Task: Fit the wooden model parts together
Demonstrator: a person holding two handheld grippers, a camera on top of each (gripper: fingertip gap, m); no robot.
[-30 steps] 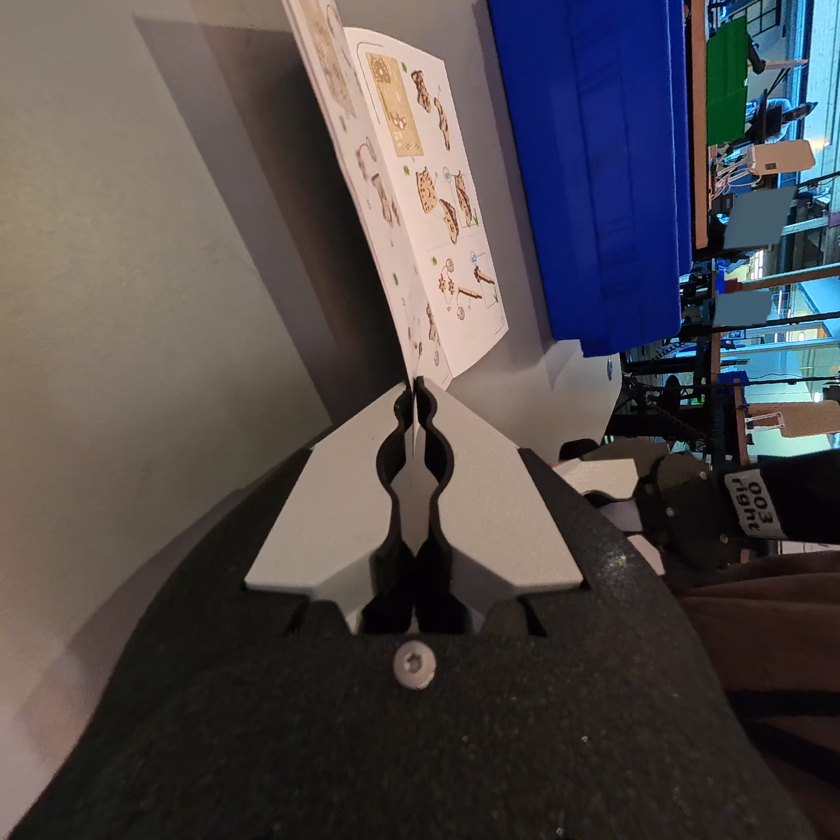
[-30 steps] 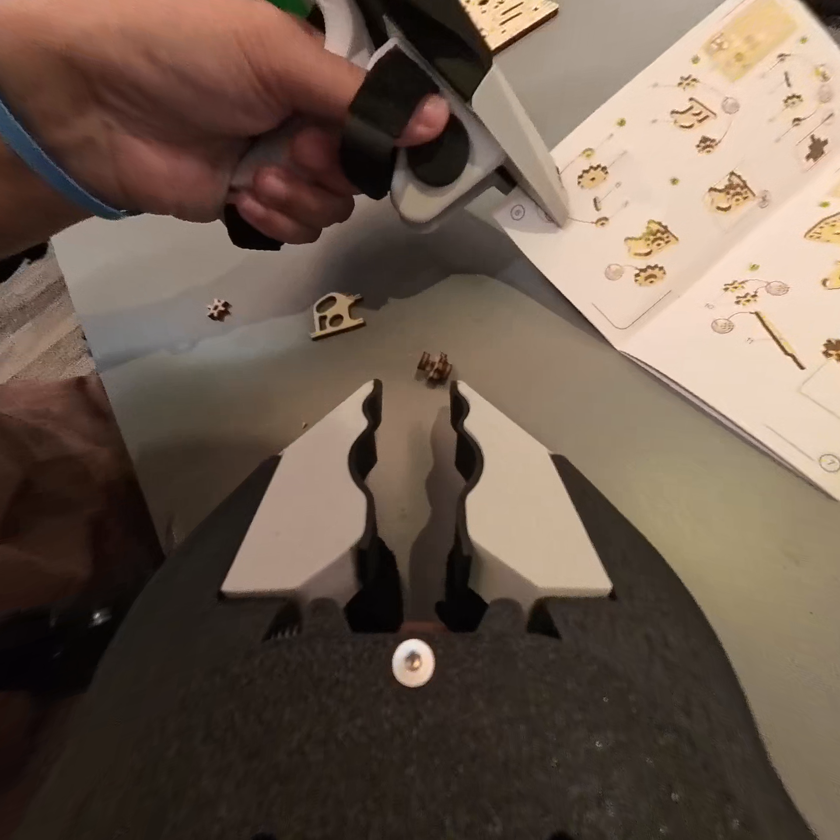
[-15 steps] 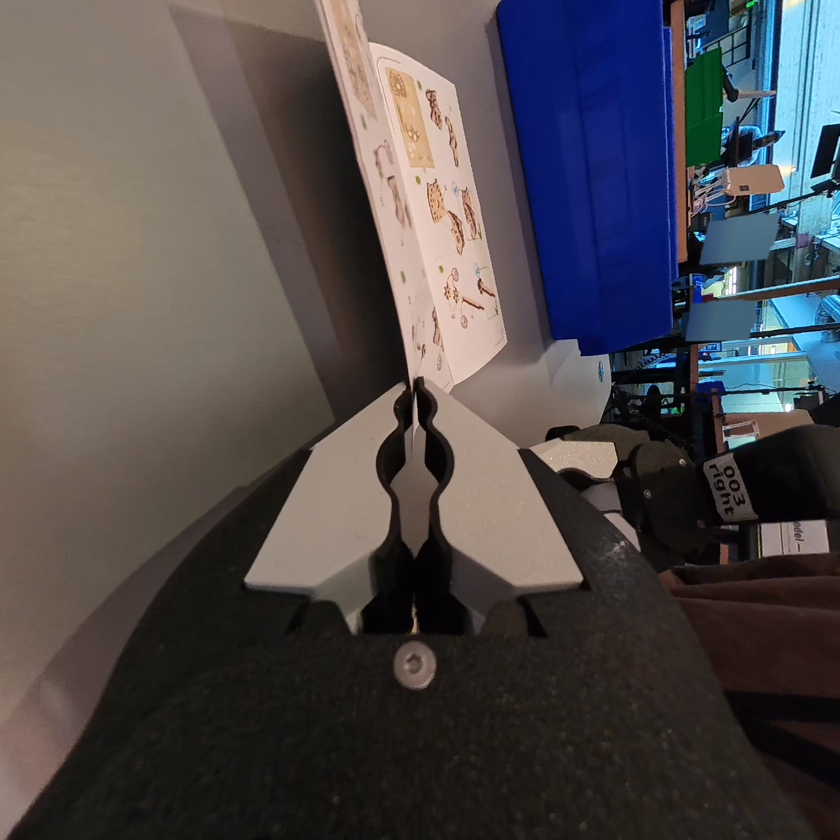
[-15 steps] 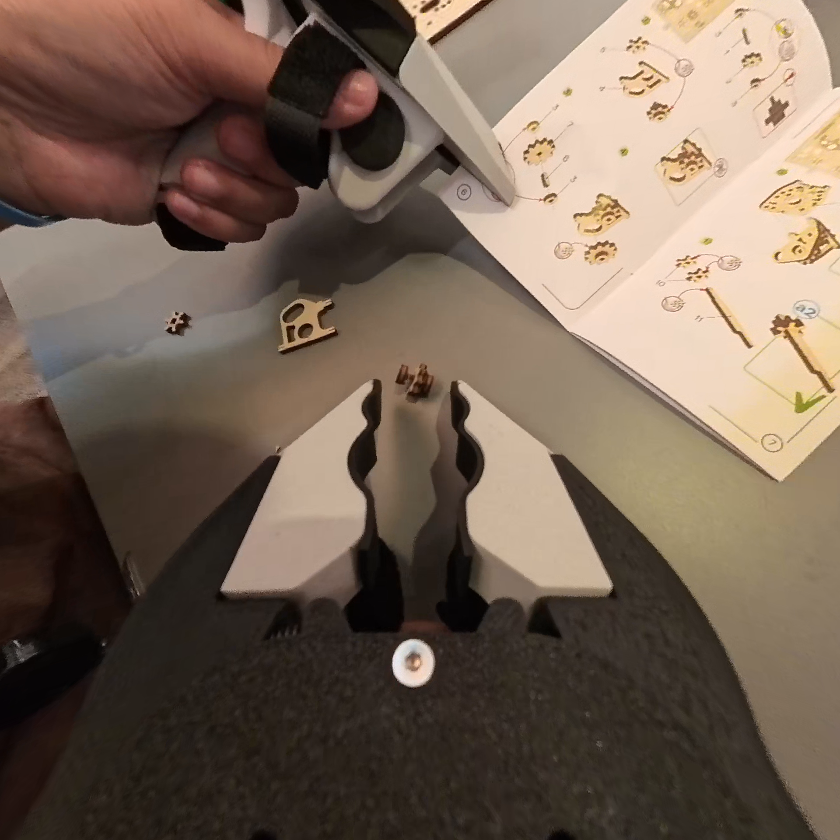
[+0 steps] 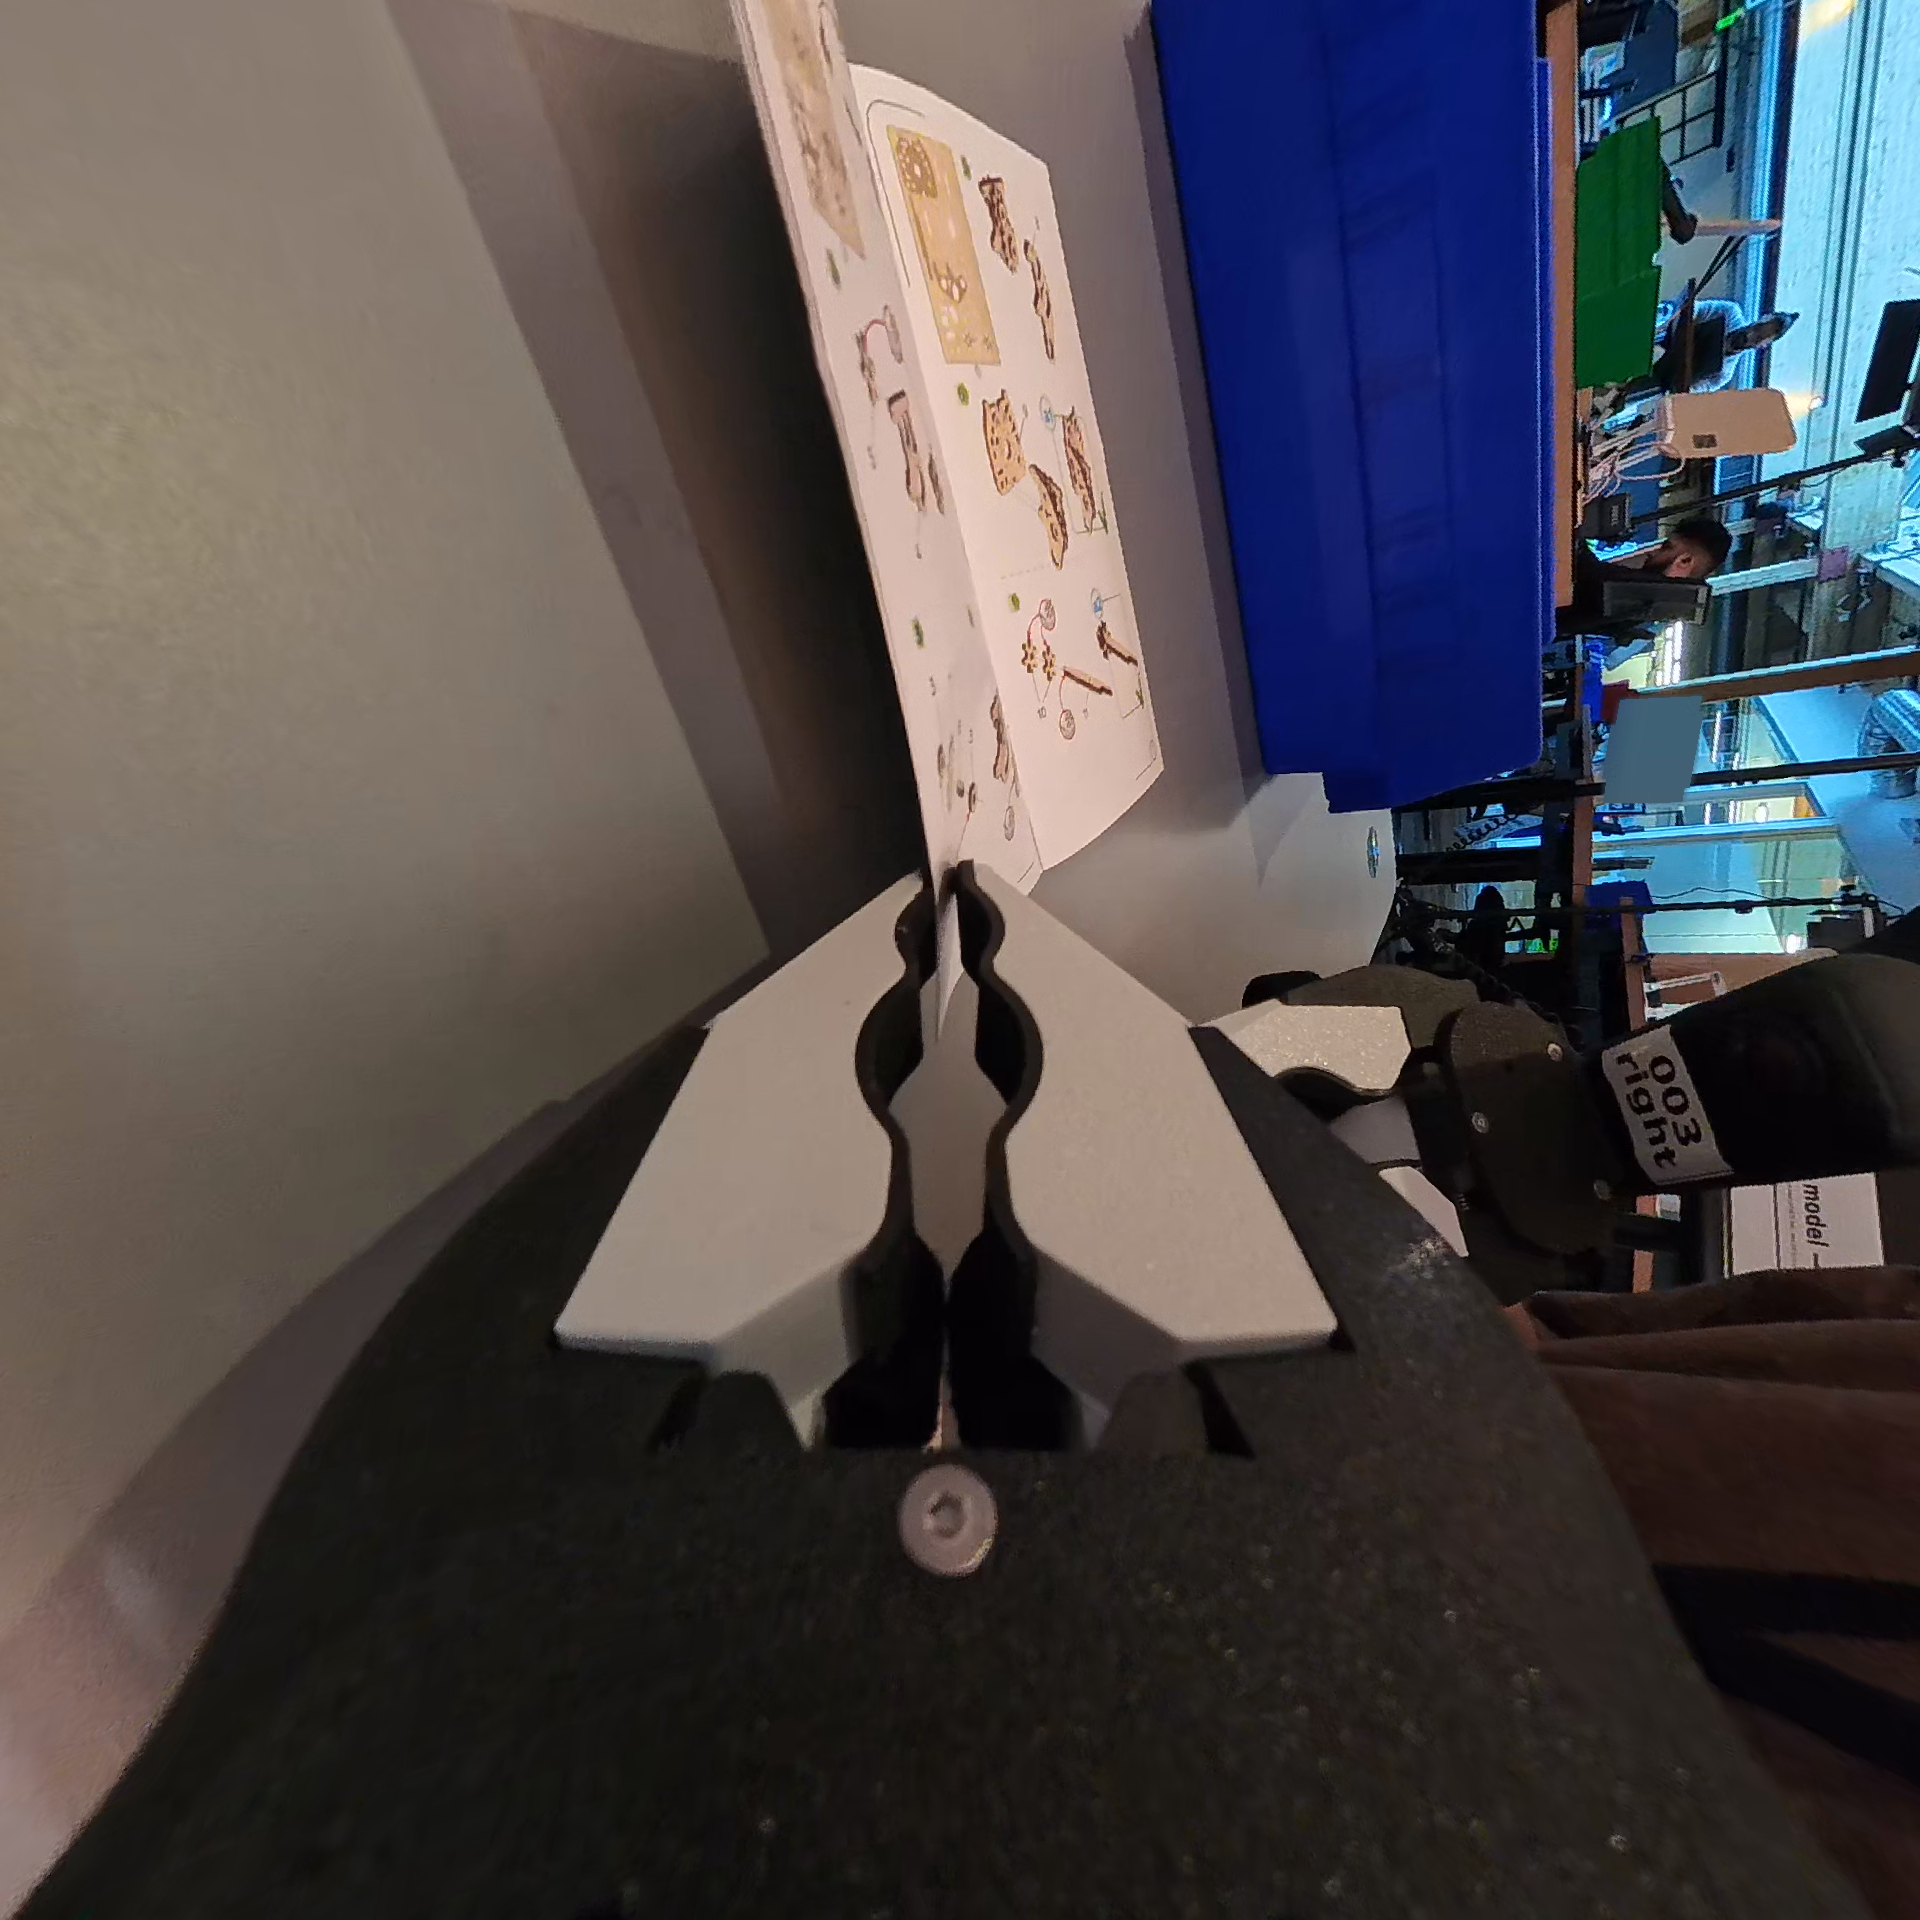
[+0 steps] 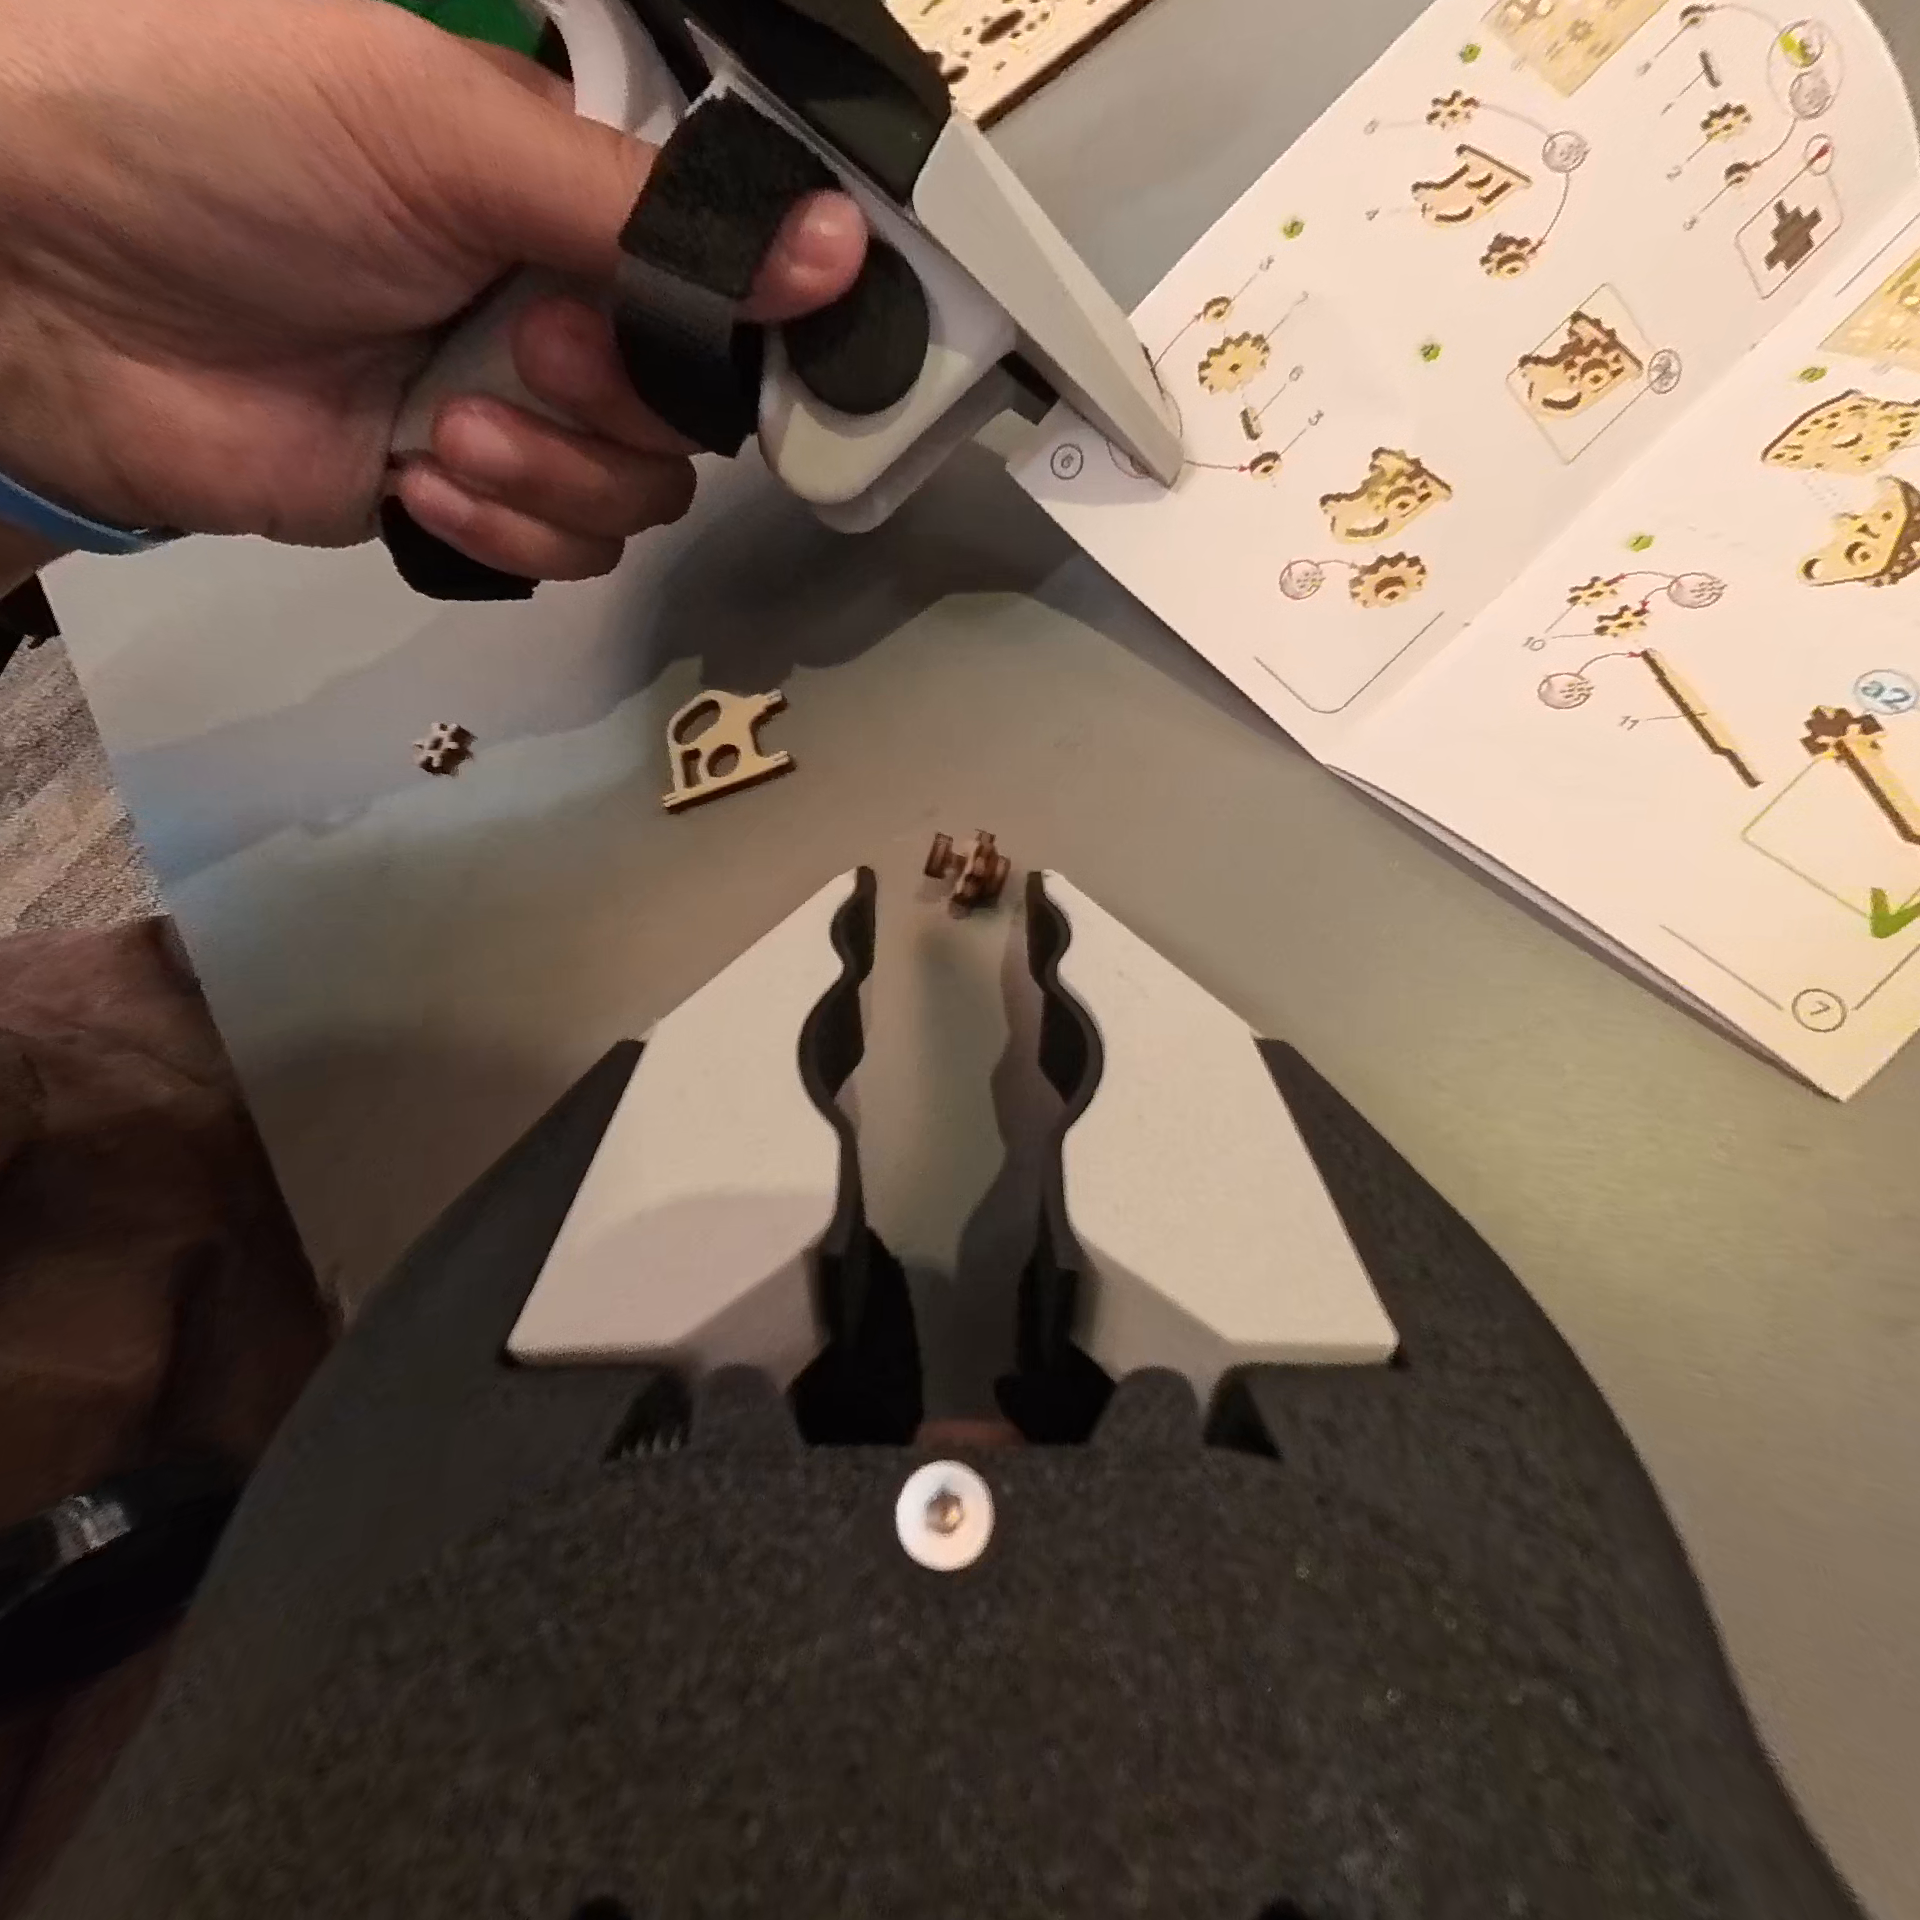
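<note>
My left gripper [image 5: 943,883] is shut on the corner edge of a page of the white instruction booklet [image 5: 997,468], lifting that page up. The right wrist view shows it [image 6: 1148,436] held by a hand, pinching the booklet [image 6: 1558,468]. My right gripper [image 6: 948,881] is open, low over the grey table. A small dark wooden assembly [image 6: 966,864] lies just in front of its fingertips, between them. A flat wooden part with holes [image 6: 722,748] and a tiny wooden gear [image 6: 444,746] lie farther left.
A wooden parts sheet [image 6: 1008,42] lies at the far edge behind the left gripper. A blue bin [image 5: 1382,416] stands beyond the booklet. The table edge [image 6: 114,831] runs along the left, with carpet below. The right gripper's body [image 5: 1507,1122] shows beside the left gripper. The left gripper's tips are roughly 9 centimetres from the right gripper's.
The right gripper has crept forward, so the small wooden assembly now sits at its fingertips. The left gripper stays shut on the page and has shifted slightly.
</note>
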